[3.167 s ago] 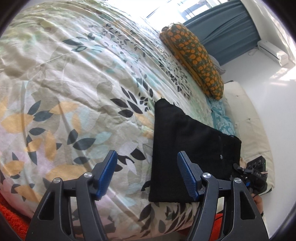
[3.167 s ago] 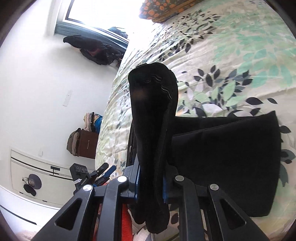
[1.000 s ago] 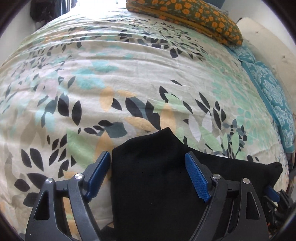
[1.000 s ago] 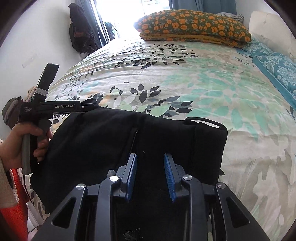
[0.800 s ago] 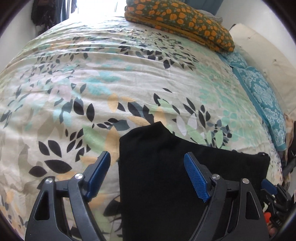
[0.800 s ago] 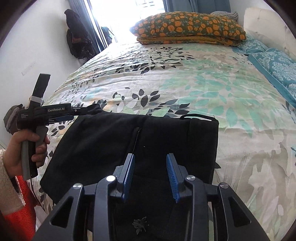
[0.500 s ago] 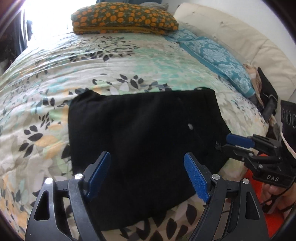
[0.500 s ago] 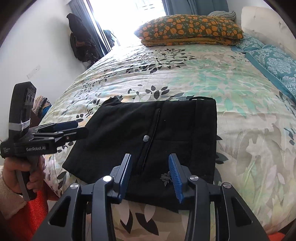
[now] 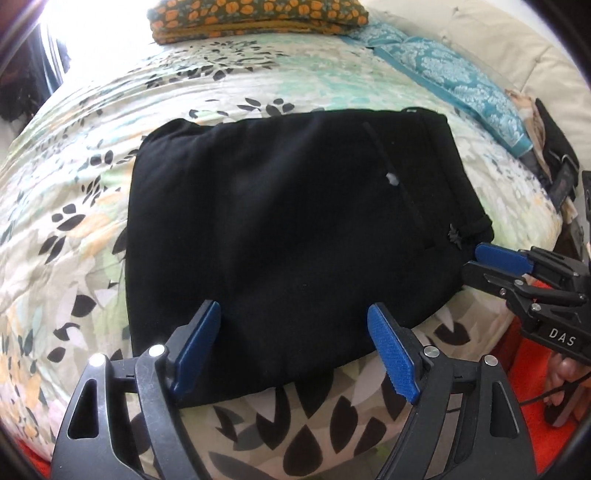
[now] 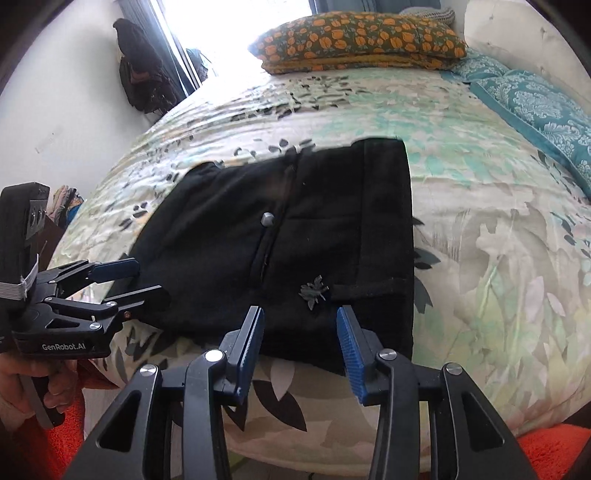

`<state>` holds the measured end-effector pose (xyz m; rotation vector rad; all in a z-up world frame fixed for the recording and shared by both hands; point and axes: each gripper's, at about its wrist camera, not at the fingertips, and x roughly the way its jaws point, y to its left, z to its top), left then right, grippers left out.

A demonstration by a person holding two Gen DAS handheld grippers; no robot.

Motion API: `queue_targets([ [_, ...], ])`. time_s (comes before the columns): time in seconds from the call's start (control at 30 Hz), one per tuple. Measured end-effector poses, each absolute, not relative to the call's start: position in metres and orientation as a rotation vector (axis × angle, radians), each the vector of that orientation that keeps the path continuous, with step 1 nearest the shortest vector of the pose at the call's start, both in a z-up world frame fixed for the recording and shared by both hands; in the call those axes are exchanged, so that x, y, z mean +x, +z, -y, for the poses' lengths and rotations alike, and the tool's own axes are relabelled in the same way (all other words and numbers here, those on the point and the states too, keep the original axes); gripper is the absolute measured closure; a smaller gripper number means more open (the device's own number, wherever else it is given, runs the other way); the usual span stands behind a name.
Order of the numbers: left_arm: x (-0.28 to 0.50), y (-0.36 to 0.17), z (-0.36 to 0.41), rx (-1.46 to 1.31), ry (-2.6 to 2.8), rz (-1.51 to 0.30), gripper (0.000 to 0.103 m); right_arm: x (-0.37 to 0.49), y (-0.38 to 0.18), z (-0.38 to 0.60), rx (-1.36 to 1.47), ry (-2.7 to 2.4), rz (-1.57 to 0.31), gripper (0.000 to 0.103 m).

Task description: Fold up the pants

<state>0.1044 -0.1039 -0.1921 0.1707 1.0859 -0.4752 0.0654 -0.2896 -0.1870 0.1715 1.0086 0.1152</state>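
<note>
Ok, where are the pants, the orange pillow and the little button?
pants [image 9: 280, 236], left wrist view, middle of the black cloth
orange pillow [image 10: 362, 42], right wrist view, middle of its top
button [image 10: 266, 219], right wrist view, on its pale face

A leaf-print bedspread [image 9: 258, 81] covers the bed; an orange-flowered pillow [image 10: 362, 40] lies far, teal patterned pillows [image 10: 535, 99] right.

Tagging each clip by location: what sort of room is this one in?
Most likely a bedroom. Folded black pants lie on a bed with a leaf-print duvet, an orange floral pillow sits at the far end, and a curtained window is behind it.
</note>
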Motion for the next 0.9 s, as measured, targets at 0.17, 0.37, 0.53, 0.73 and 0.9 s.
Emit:
queue_targets([
  [0.17,0.098,-0.179,0.103,0.163,-0.464,-1.061,0.020,0.048,-0.161,0.282,0.094,0.081,-0.909,0.062],
  [0.37,0.099,-0.183,0.102,0.181,-0.430,-1.076,0.020,0.056,-0.180,0.290,0.087,0.024,-0.973,0.058],
  [0.53,0.098,-0.181,0.103,0.193,-0.417,-1.075,0.020,0.055,-0.181,0.293,0.099,0.025,-0.968,0.058],
  [0.73,0.096,-0.170,0.088,0.168,-0.403,-1.073,0.020,0.048,-0.176,0.300,0.127,-0.004,-0.957,0.058],
  [0.9,0.082,-0.153,0.044,0.127,-0.371,-1.049,0.020,0.027,-0.148,0.314,0.174,-0.071,-0.864,0.041],
])
